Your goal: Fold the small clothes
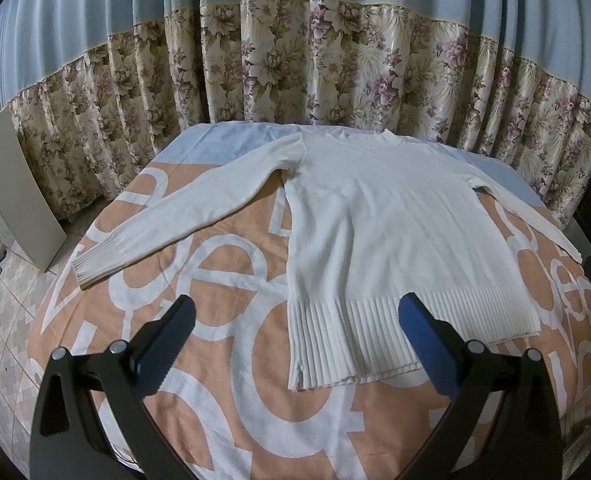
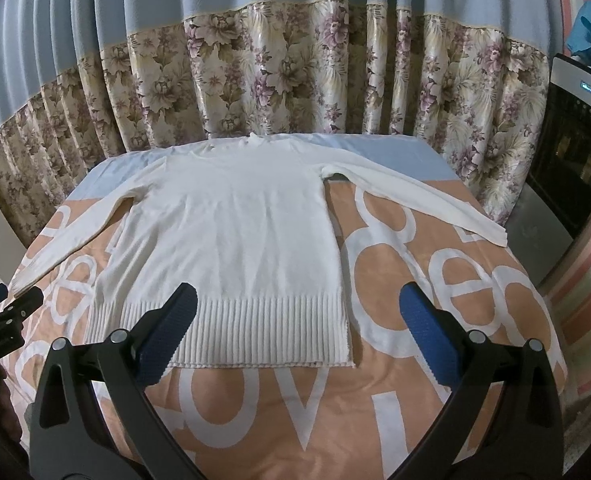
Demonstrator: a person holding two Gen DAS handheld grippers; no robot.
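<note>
A white long-sleeved knit sweater (image 1: 379, 216) (image 2: 231, 216) lies flat on the table, ribbed hem toward me, collar at the far edge, both sleeves spread out to the sides. My left gripper (image 1: 297, 312) hovers open just short of the hem's left part, nothing between its blue pads. My right gripper (image 2: 299, 302) is also open, empty, and sits over the hem's right corner. The left sleeve's ribbed cuff (image 1: 95, 266) lies near the table's left edge. In the right wrist view the left gripper (image 2: 3, 304) shows at the far left.
The table wears an orange cloth with big white letters (image 1: 223, 400) (image 2: 435, 300) and a pale blue far strip. A floral and blue curtain (image 1: 295, 60) hangs close behind. A white board (image 1: 15, 200) leans at left; a dark appliance (image 2: 575, 152) stands at right.
</note>
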